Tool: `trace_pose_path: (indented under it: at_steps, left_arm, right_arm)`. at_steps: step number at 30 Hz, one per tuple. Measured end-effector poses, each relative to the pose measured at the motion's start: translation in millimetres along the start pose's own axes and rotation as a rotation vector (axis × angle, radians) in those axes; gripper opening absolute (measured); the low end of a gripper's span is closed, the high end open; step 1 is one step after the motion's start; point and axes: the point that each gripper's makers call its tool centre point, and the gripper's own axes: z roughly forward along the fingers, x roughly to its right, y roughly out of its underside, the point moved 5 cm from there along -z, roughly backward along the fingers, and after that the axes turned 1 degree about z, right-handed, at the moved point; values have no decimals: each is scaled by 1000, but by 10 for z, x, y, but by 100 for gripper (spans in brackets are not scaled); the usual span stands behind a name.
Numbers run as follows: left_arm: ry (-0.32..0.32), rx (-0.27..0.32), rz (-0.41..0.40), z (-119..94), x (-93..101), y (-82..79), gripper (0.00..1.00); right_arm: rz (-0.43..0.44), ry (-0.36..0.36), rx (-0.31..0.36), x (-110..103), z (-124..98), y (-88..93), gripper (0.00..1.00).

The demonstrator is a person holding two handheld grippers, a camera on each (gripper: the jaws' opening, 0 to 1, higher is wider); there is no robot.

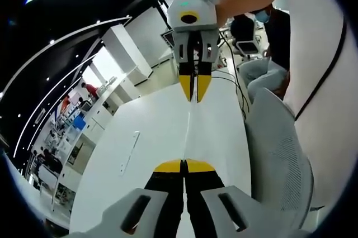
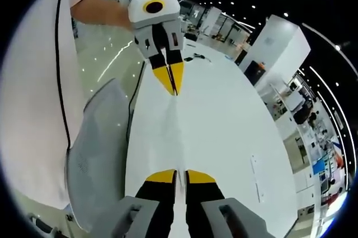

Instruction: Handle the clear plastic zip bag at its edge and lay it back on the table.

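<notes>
The clear plastic zip bag (image 1: 189,132) hangs stretched between my two grippers above the white table (image 1: 151,132), and I see it nearly edge-on as a thin pale line. In the left gripper view my left gripper (image 1: 183,165) is shut on the bag's near edge. My right gripper (image 1: 194,94) faces it from the top of that view, with its yellow tips shut on the far edge. The right gripper view mirrors this: my right gripper (image 2: 180,176) pinches the bag (image 2: 177,132) at the bottom, and my left gripper (image 2: 172,88) pinches it above.
A grey mesh chair (image 1: 279,148) (image 2: 100,137) stands at the table's side beside the person in a white shirt (image 1: 330,81). A thin white strip (image 1: 131,151) (image 2: 257,179) lies on the table. Black cables (image 1: 232,81) trail at the far end.
</notes>
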Motion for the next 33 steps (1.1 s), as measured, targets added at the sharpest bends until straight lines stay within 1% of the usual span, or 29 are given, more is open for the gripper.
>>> trace_pose_path:
  at_steps: [10, 14, 25, 33]
  left_arm:
    - [-3, 5, 1, -3, 4, -16, 0]
    - [-3, 8, 3, -1, 11, -27, 0]
    - [-10, 15, 10, -13, 22, -49, 0]
    - [-12, 22, 14, -19, 33, -73, 0]
  right_arm:
    - [12, -12, 40, 8, -5, -139, 3]
    - [40, -30, 66, 14, -10, -204, 4]
    - [54, -38, 93, 36, -43, -293, 4]
    - [60, -26, 111, 87, -60, -364, 4]
